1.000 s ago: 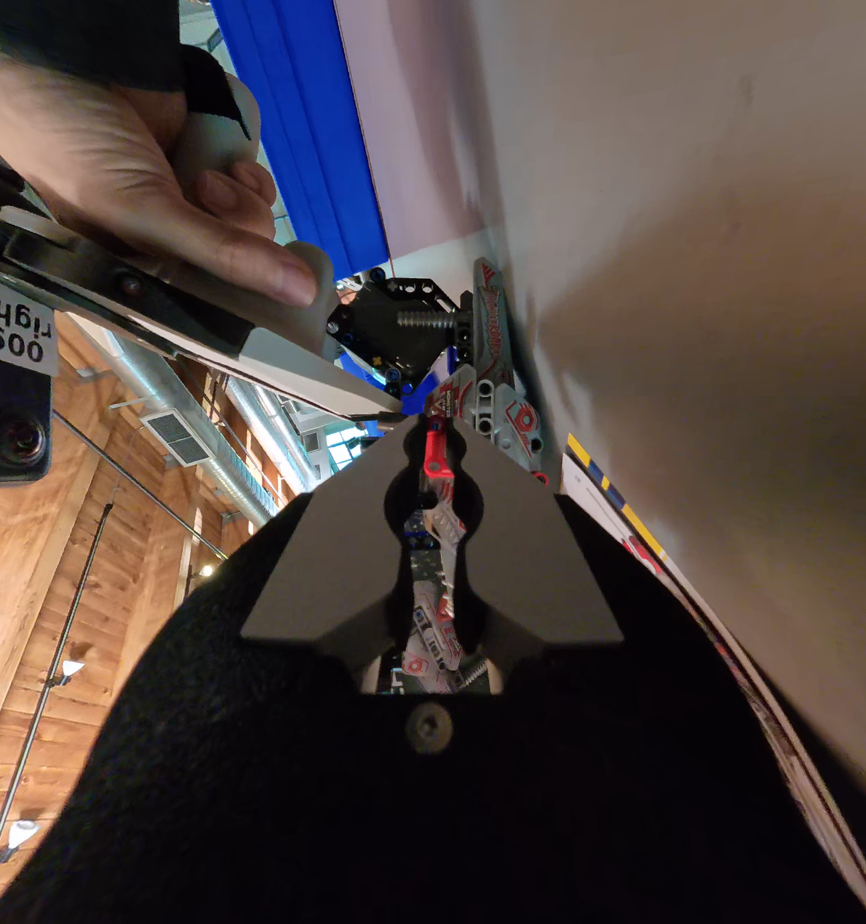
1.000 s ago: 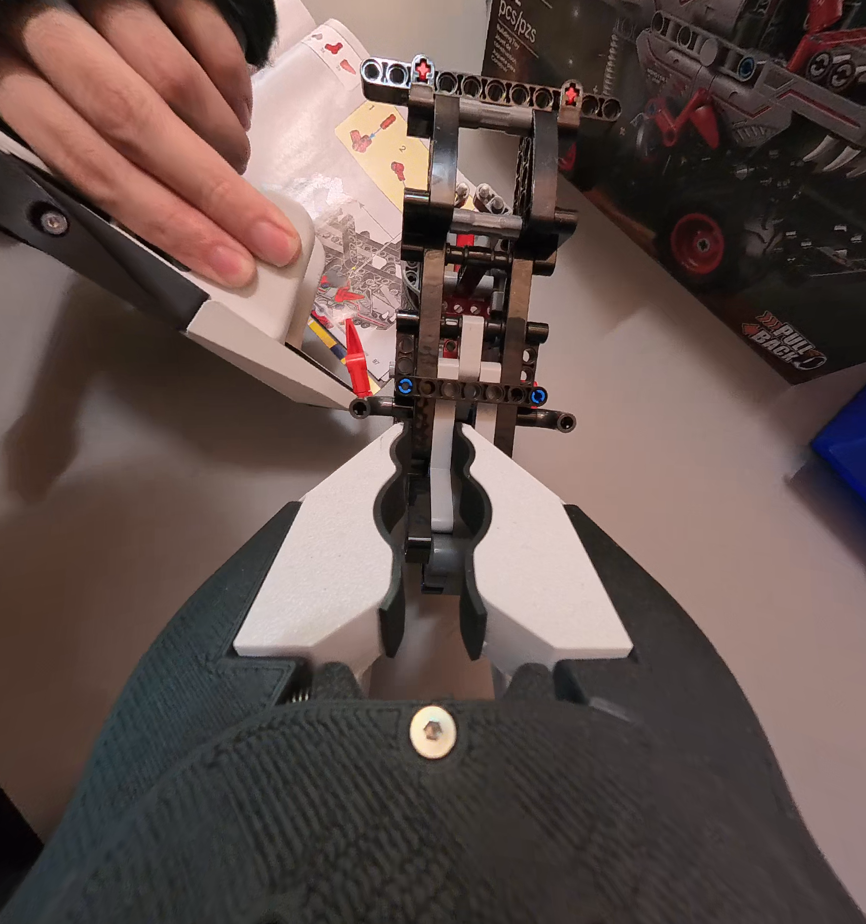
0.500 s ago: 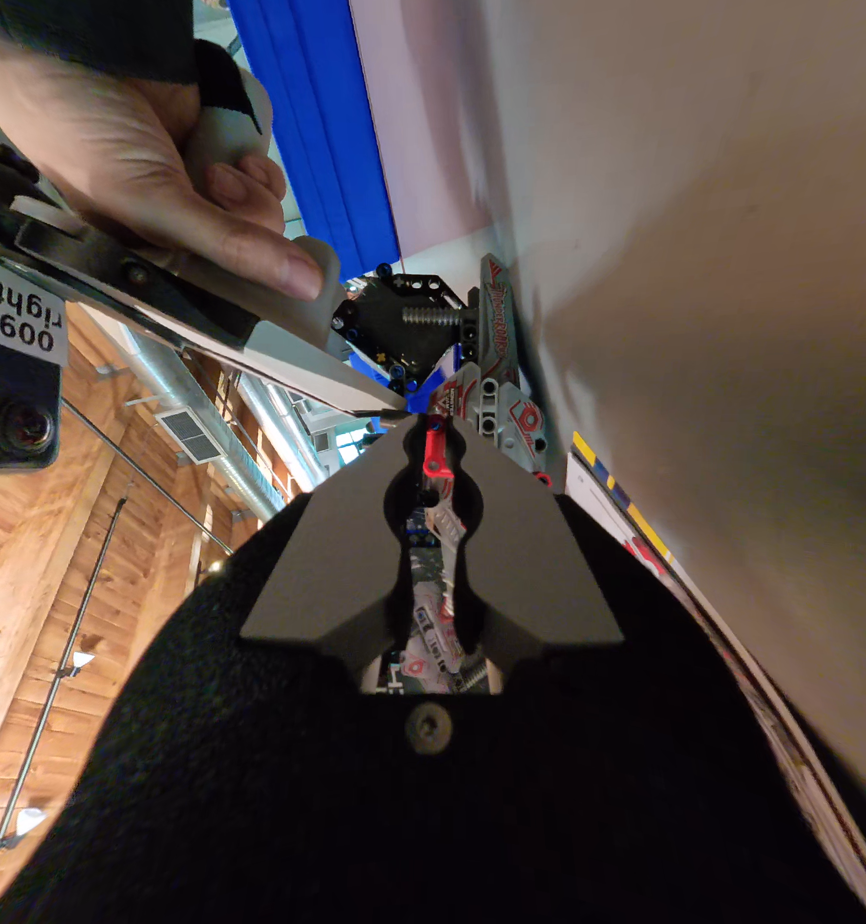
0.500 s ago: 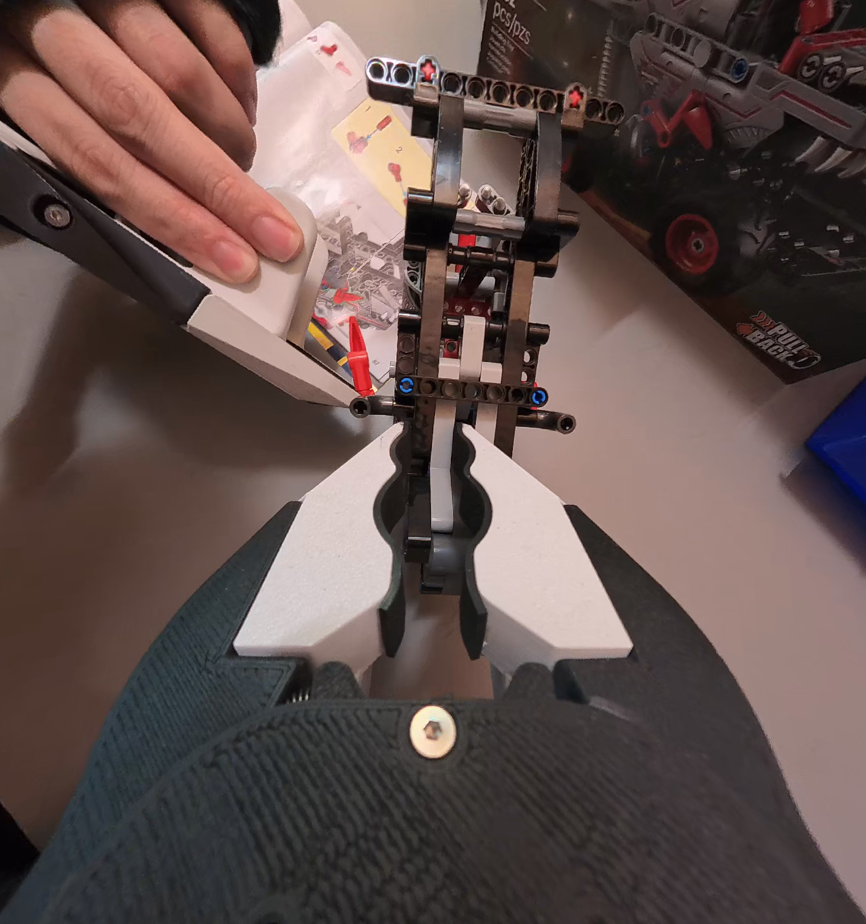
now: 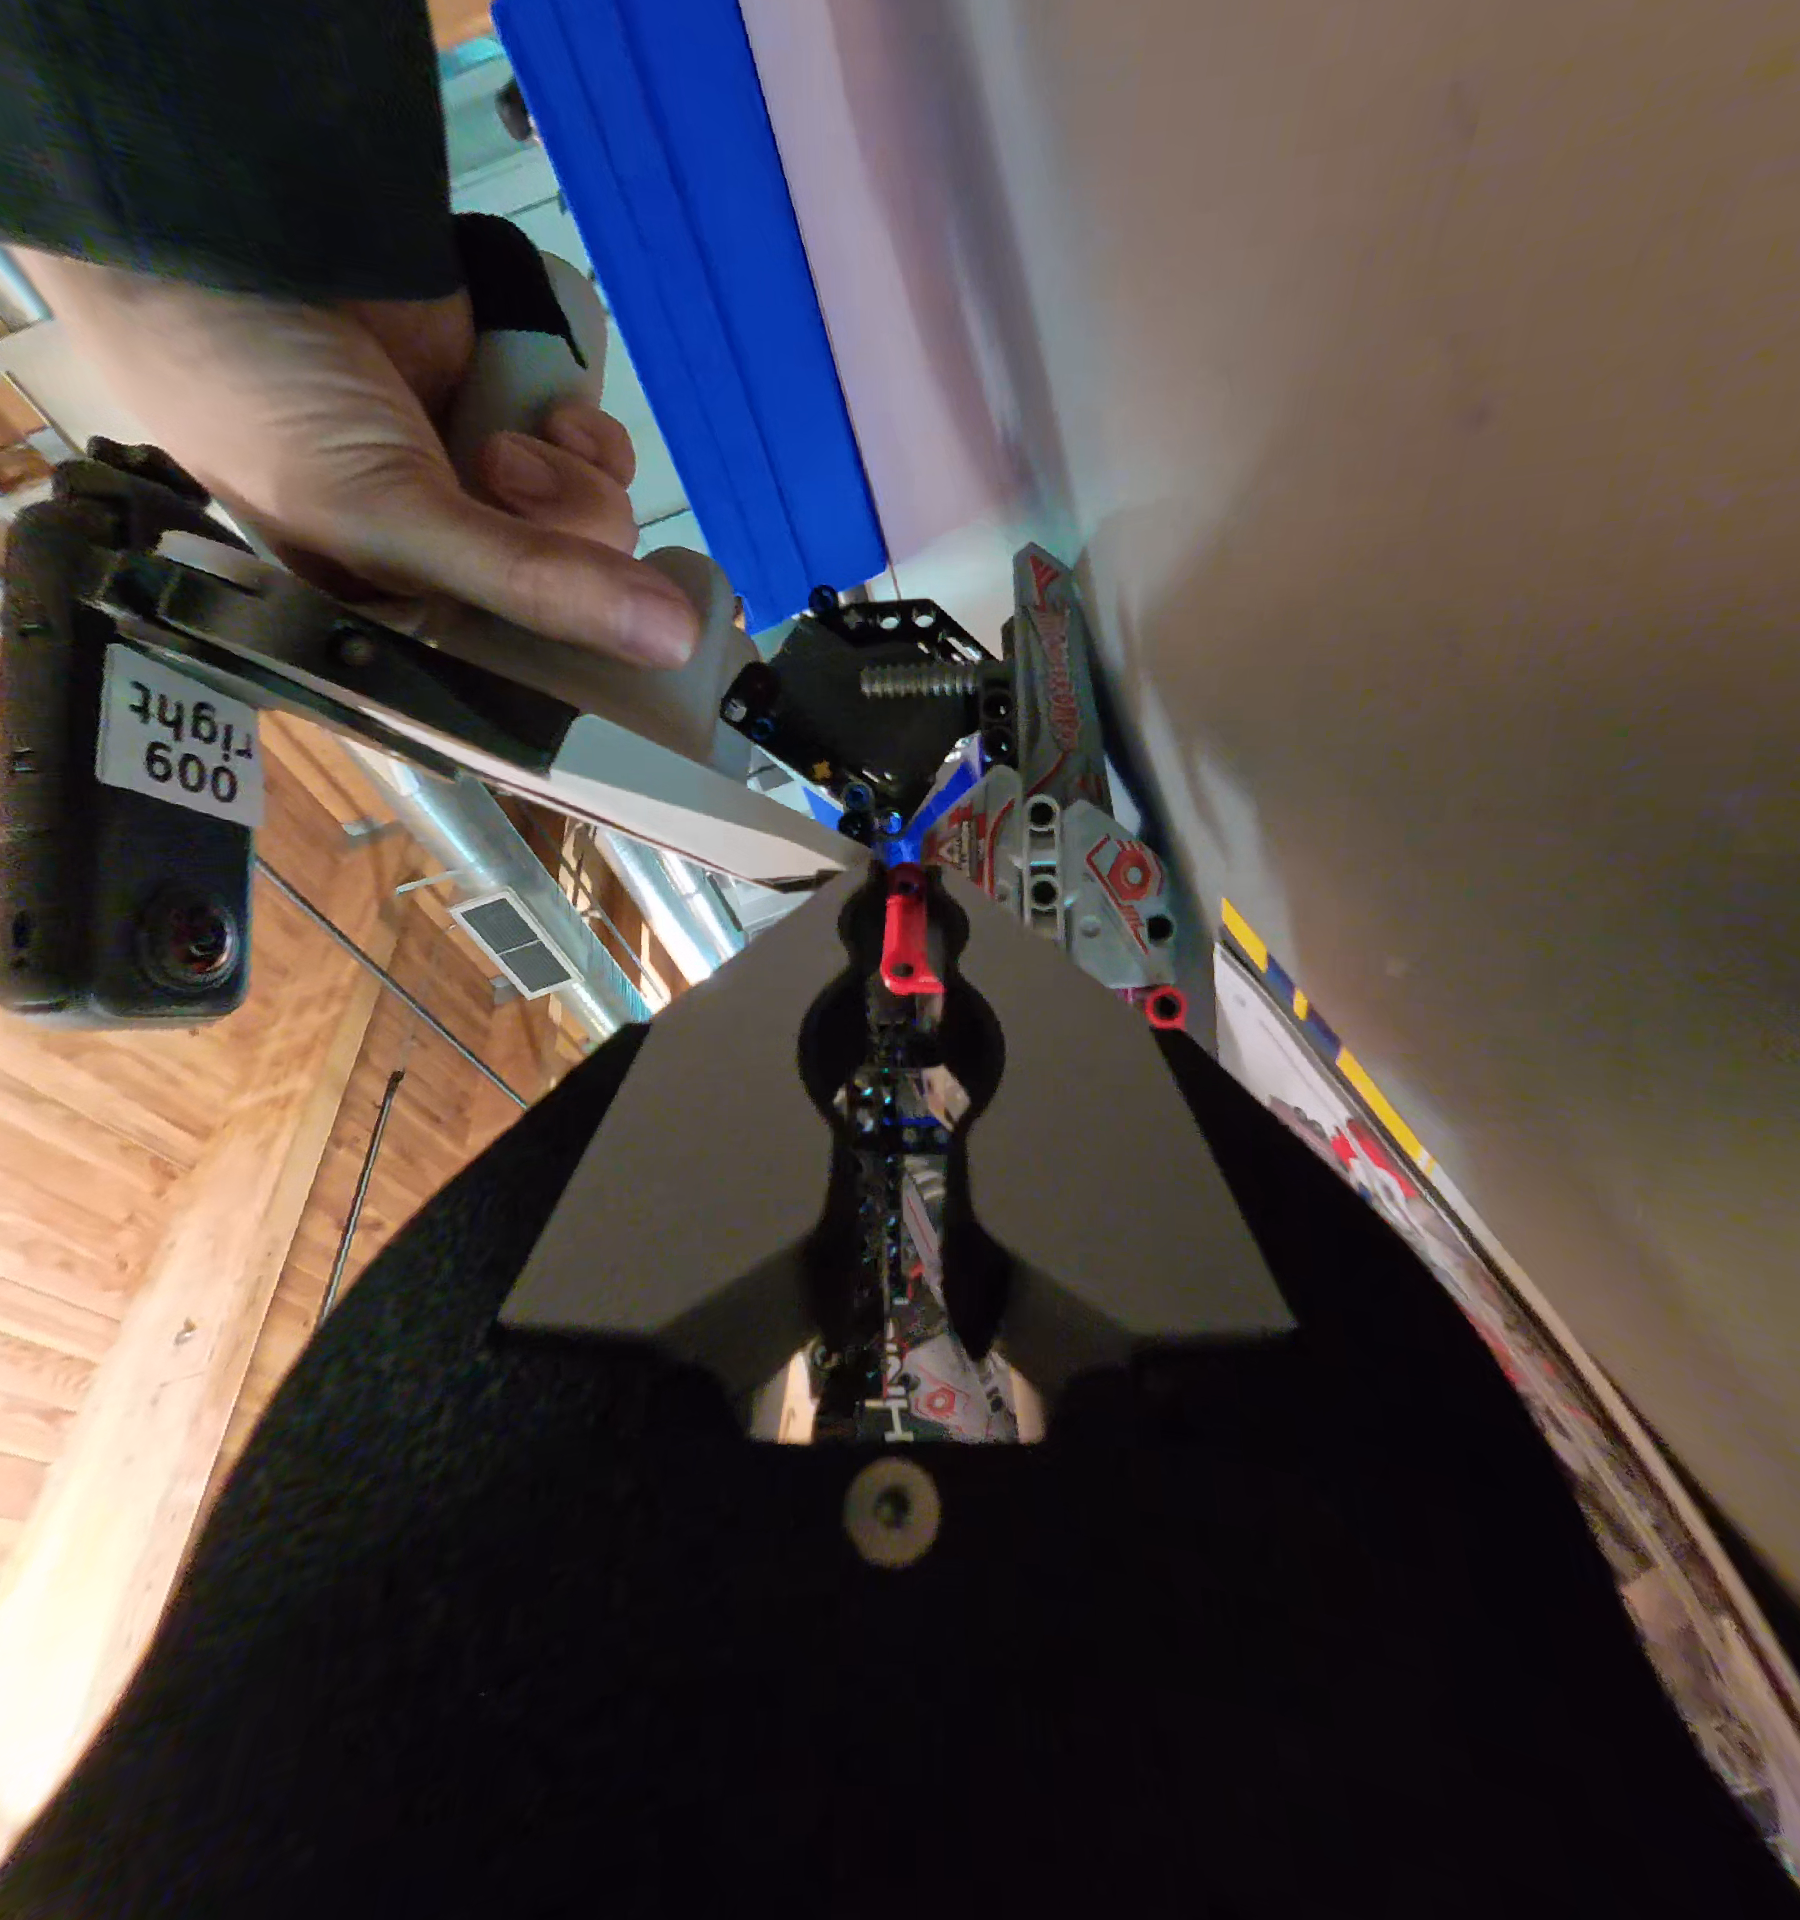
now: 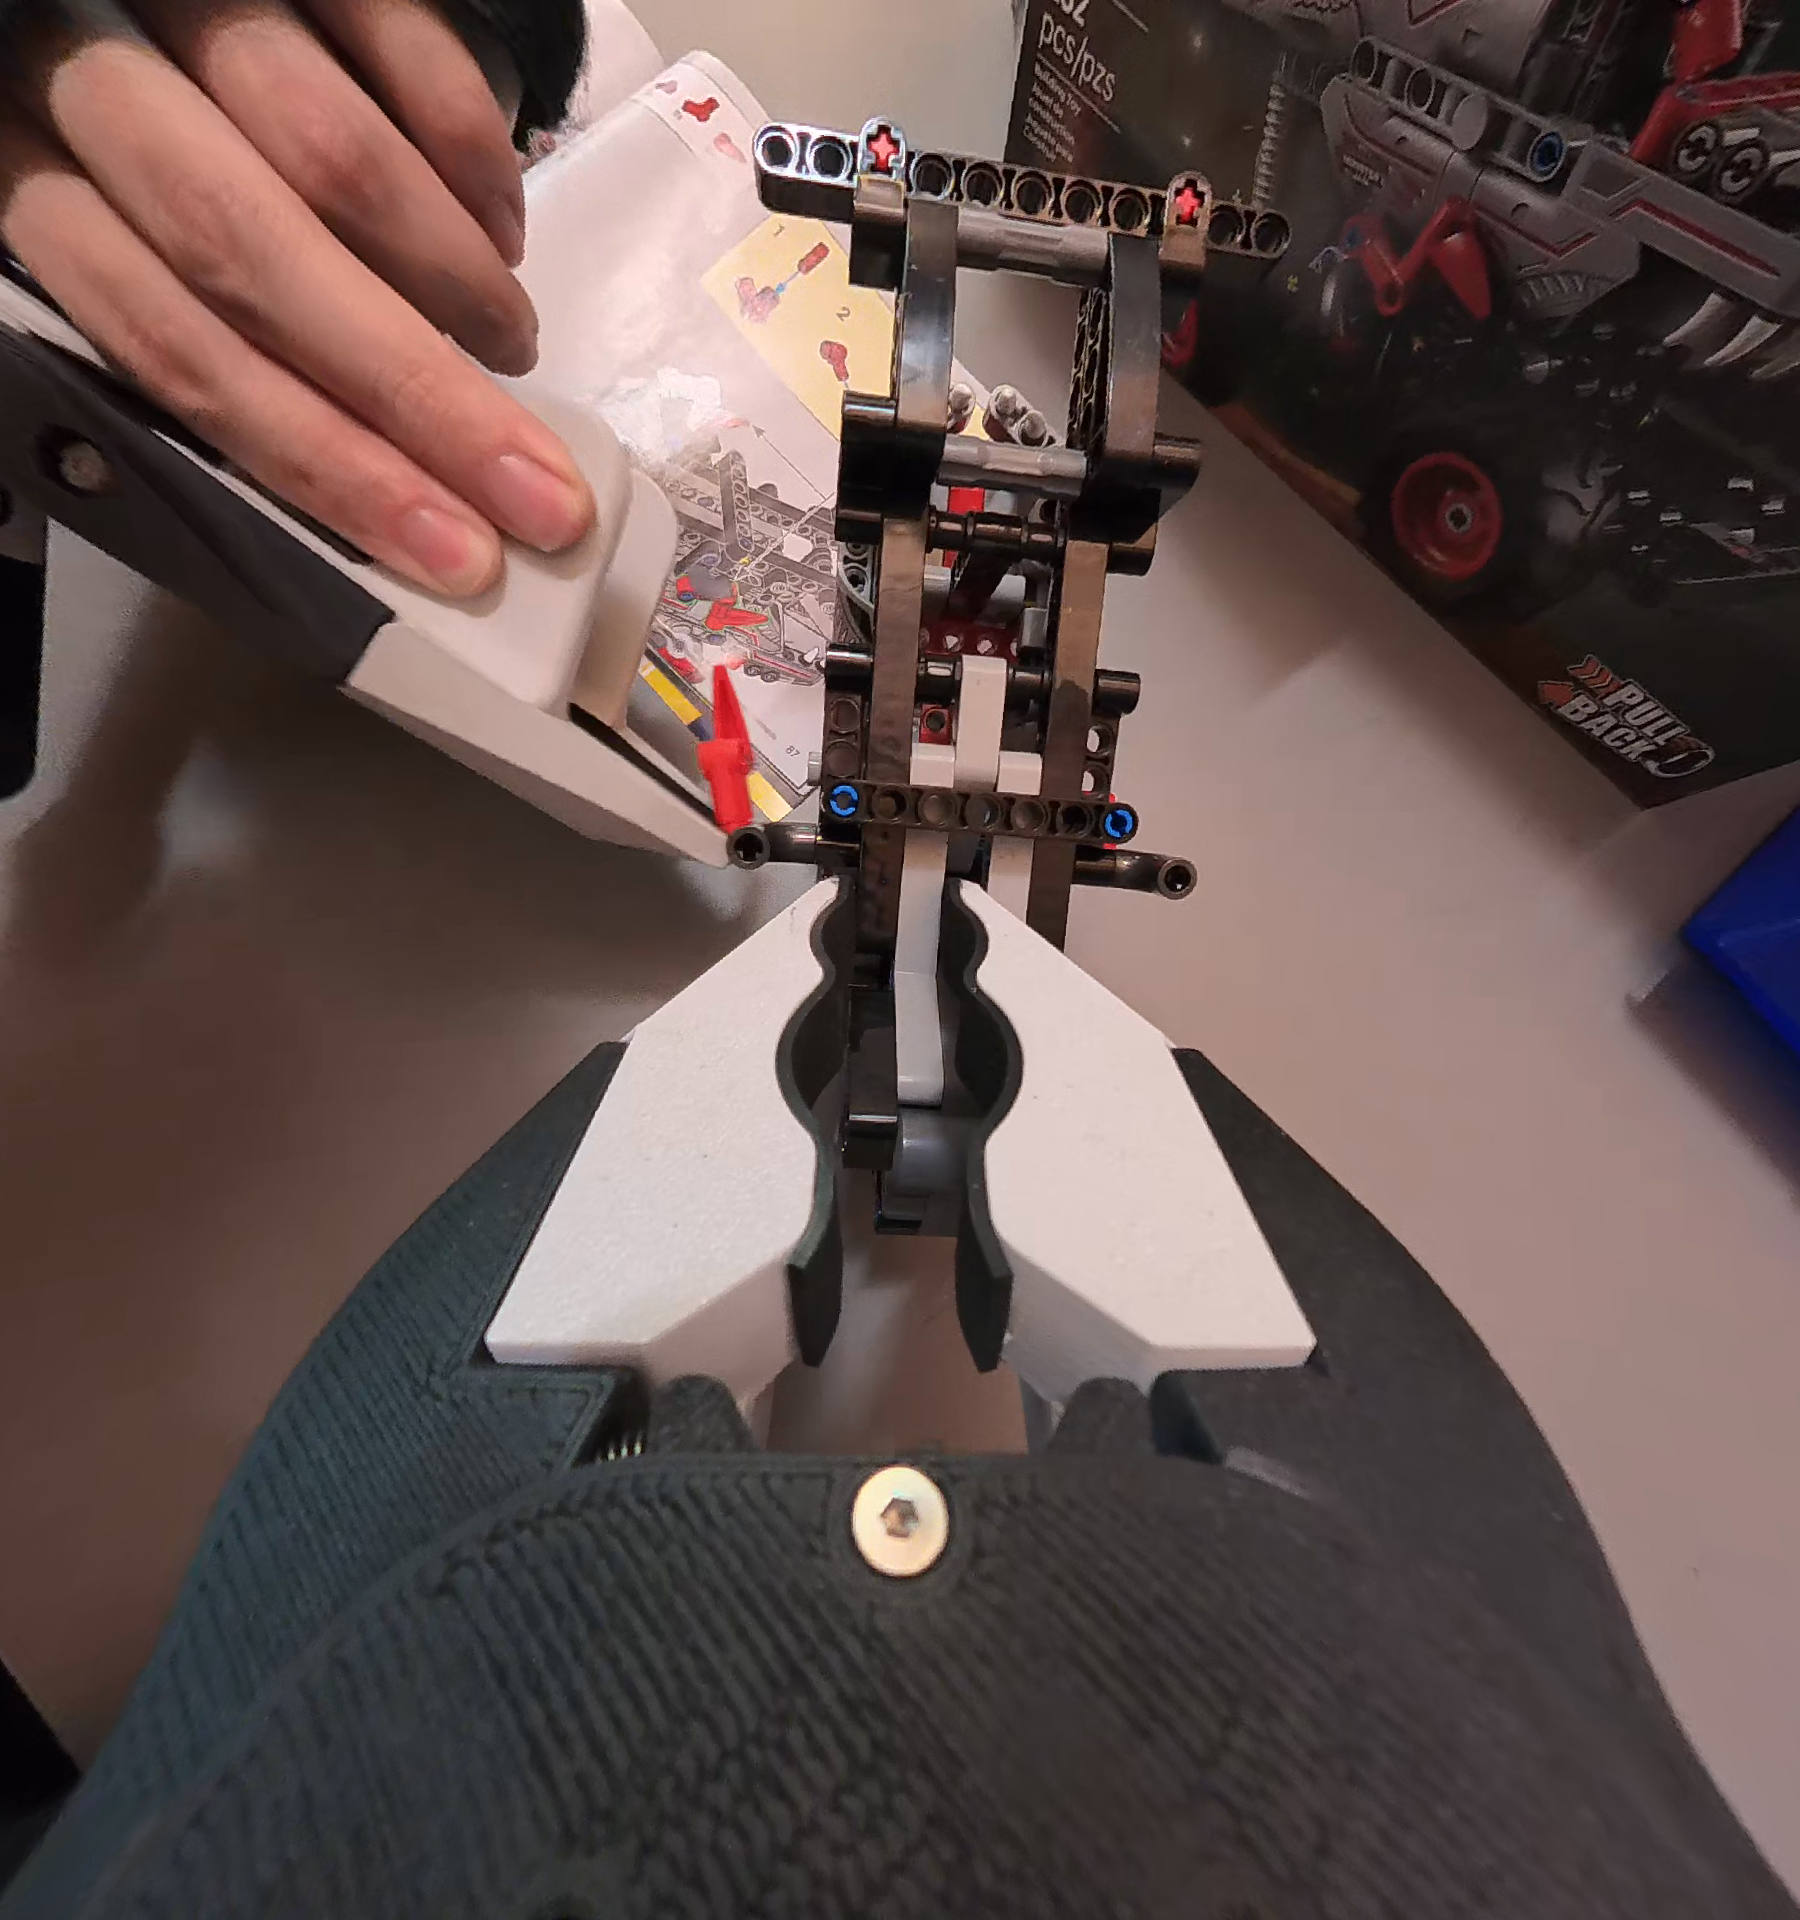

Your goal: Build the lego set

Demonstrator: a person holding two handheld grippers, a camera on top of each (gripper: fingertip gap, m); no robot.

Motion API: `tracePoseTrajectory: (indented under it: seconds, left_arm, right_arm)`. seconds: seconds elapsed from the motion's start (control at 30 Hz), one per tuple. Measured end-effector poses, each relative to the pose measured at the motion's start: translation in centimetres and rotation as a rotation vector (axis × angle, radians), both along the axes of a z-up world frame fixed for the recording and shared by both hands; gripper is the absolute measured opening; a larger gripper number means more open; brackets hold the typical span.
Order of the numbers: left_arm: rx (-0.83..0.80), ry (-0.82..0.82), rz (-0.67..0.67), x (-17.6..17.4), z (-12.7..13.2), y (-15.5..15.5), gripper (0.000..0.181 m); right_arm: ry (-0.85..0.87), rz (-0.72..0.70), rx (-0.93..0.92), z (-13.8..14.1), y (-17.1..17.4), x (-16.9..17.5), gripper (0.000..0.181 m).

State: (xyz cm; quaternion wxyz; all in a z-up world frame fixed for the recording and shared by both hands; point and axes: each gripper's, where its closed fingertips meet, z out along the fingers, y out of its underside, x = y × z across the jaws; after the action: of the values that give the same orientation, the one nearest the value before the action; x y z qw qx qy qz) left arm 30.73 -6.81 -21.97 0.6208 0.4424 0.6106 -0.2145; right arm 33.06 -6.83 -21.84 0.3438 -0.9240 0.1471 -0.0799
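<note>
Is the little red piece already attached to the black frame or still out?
Still out. The left claw is shut on the red piece, whose tip sits beside the black frame, not seated in any hole.

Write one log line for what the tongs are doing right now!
left tongs: shut on red pin | right tongs: shut on black frame | pin beside frame's left stub axle

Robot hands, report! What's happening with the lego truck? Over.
Right gripper shut on black lego chassis frame. Left gripper shut on small red peg, at frame's side. Nothing blocking.
</note>
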Motion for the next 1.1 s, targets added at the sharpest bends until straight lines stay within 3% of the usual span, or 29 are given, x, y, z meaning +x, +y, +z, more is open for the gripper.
tracePoseTrajectory:
  seconds: [0.63,0.93,1.1]
  left_arm:
    - [-0.048,0.096,-0.062,0.54,-0.13,0.33,0.004]
    - [-0.007,0.059,0.019,0.94,-0.15,0.28,0.004]
    - [-0.011,0.178,0.072,1.06,-0.28,0.16,0.004]
  right_arm:
    - [-0.035,0.043,-0.008,-0.02,0.02,-0.01,0.015]
    - [-0.026,0.019,0.0,-0.04,-0.05,0.28,0.015]
    - [-0.013,0.004,0.009,-0.03,-0.14,0.46,0.015]
